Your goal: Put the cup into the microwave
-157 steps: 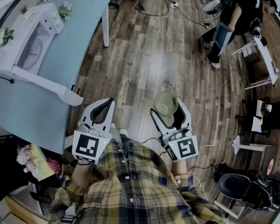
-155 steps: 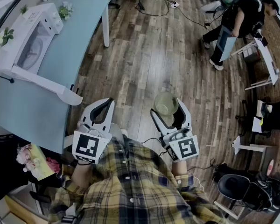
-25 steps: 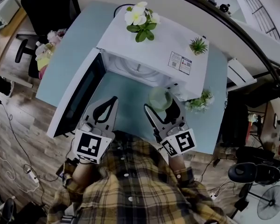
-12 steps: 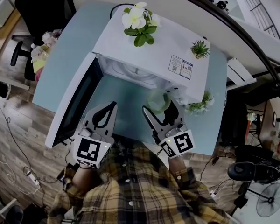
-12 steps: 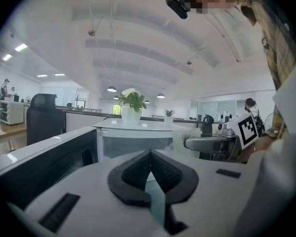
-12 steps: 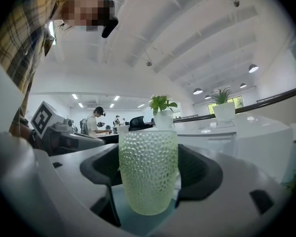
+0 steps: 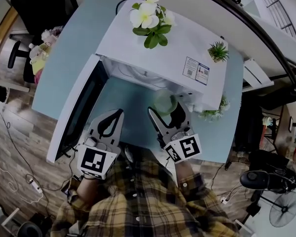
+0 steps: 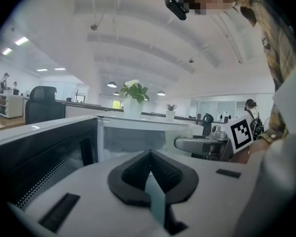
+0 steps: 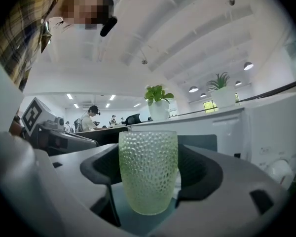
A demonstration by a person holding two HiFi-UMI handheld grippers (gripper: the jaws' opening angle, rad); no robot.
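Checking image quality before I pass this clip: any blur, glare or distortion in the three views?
Head view: strong fisheye bends the table edges, and the cup looks slightly soft. Left gripper view: dark vignetted corners, the upper half washed out, and the microwave interior looks hazy. Right gripper view: the cup is sharp and evenly lit, with no glare on it.

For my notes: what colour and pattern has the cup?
The cup is pale green, covered in small bumps; the right gripper view shows it best.

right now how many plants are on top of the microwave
2: a white-flowered plant toward the left of the microwave top, a small green plant toward its right end. None looks hidden.
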